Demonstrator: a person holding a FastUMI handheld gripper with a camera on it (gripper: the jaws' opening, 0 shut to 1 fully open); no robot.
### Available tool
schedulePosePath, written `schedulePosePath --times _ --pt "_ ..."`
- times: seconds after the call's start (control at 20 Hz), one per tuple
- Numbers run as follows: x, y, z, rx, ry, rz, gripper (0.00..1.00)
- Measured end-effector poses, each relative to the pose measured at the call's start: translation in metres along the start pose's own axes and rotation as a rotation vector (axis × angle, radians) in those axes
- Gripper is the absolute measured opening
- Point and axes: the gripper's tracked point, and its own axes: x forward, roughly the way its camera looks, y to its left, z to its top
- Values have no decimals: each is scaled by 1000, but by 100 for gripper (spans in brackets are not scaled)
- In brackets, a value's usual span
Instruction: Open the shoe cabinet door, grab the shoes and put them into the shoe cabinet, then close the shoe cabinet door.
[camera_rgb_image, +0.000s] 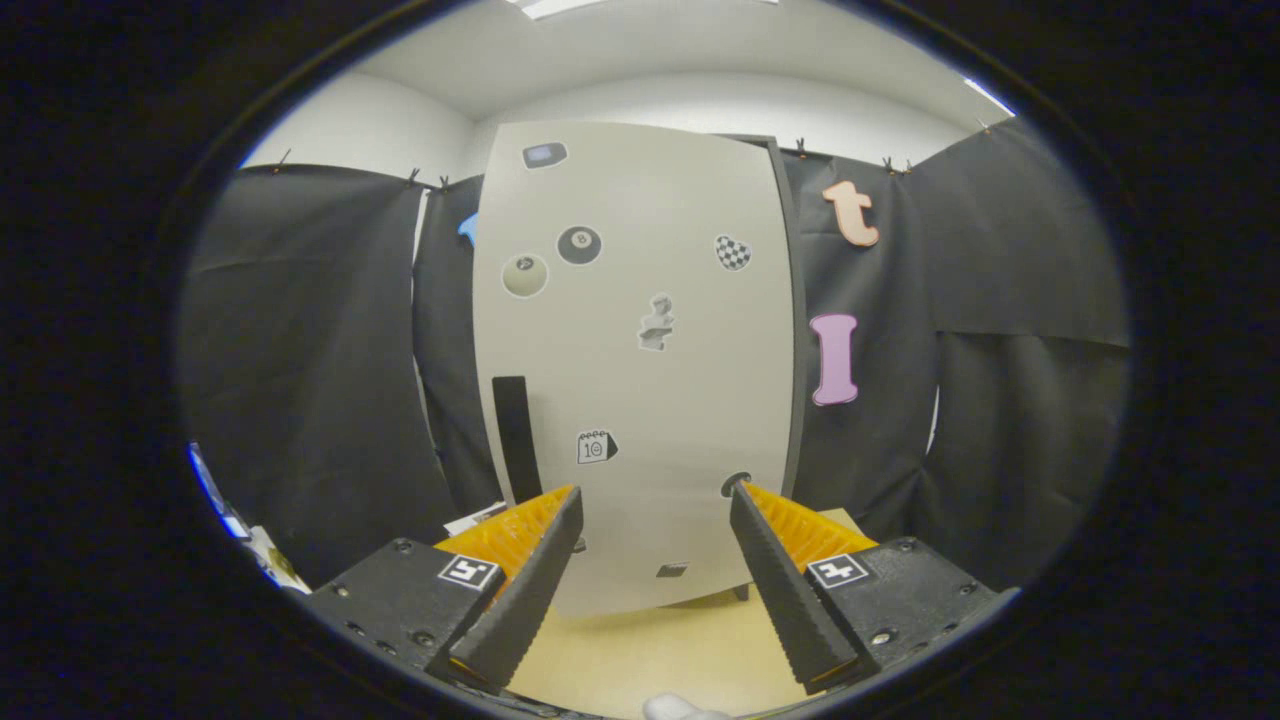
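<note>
Claw (655, 505) held with fingers spread wide, gripping nothing, aimed straight at the cabinet (640, 400). Door (650, 420) stood dead ahead, just beyond the fingertips, tall and upright, face-on and lying flush, so apparently closed. Dark vertical handle (516, 438) sat at the door's left edge, just above and beyond the left finger, long axis up and down; nearer that finger than the right. Stickers (580, 245) dotted the door. Fits either end of the job: shoes possibly inside already, or waiting elsewhere. Pale worktop (650, 650) ran from beneath the claw to the cabinet's foot. Black cloth (330, 380) hung on both sides, white wall above.
</note>
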Motion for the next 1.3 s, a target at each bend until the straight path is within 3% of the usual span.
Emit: schedulePosePath --times 0.55,1.3 --pt "-83 -39 -6 24 -27 -112 97" --pt "-93 -50 -18 27 -25 -134 97"
